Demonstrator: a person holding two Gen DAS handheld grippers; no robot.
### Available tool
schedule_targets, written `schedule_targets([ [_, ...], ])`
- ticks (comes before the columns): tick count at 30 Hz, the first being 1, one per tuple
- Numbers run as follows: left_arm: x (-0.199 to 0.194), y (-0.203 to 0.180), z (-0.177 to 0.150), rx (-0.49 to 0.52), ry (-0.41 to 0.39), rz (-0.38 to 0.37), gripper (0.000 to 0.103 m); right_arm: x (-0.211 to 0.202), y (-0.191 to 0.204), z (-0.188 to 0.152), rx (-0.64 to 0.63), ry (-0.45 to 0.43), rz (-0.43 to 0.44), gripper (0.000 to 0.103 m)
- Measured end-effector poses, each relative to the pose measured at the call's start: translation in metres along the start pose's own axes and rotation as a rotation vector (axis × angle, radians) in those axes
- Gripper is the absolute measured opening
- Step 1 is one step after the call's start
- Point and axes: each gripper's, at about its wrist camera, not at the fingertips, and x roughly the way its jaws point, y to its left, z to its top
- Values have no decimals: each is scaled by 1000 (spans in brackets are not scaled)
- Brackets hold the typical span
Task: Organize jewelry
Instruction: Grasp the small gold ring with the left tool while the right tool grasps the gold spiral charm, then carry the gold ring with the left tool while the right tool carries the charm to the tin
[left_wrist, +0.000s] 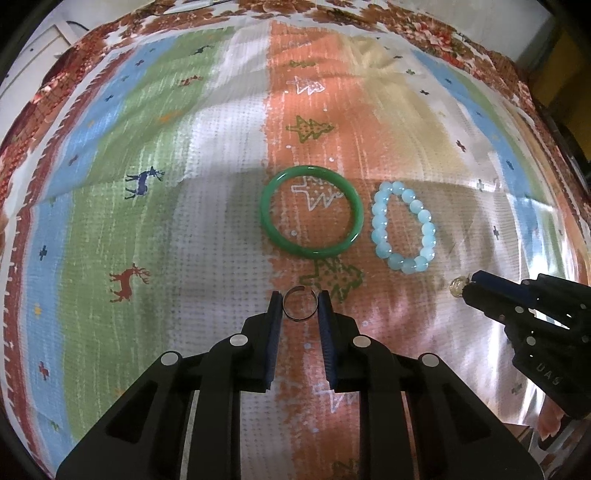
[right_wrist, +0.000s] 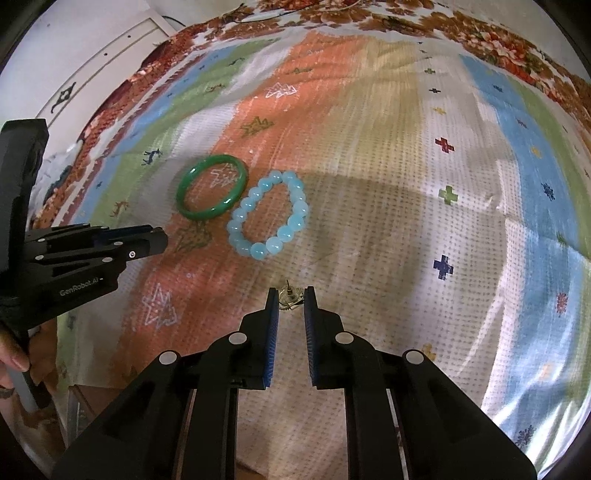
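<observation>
Lettering "GenRobot.AI" on left gripper (right_wrist: 162, 240), jaws clenched on ring (left_wrist: 300, 303); right gripper (right_wrist: 291, 295) jaws on earring (right_wrist: 287, 297).

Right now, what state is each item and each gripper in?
left gripper: shut on the metal ring.
metal ring: open band, pinched between the pads, at the cloth.
right gripper: shut on the small earring.
small earring: held at the fingertips.
green bangle: lying flat on the cloth, untouched.
blue bead bracelet: lying flat beside the bangle, untouched.
patterned cloth: spread out, slightly wrinkled.
</observation>
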Motion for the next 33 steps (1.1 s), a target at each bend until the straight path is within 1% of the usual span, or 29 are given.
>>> schedule_targets([
  [7,-10,1,-2,-10,-19,-6,19,-6,1,0,-3,-16,-7,14],
  [11,-19,1,-4,-13,-40,-9,19,-11,3,-1,-5,-23,8,14],
  [22,-42,-9,-18,0,-85,-9,19,-36,11,-16,-17,-65,-34,14],
  [33,-66,-18,-32,0,-127,-16,19,-63,20,-32,-28,-105,-53,14],
])
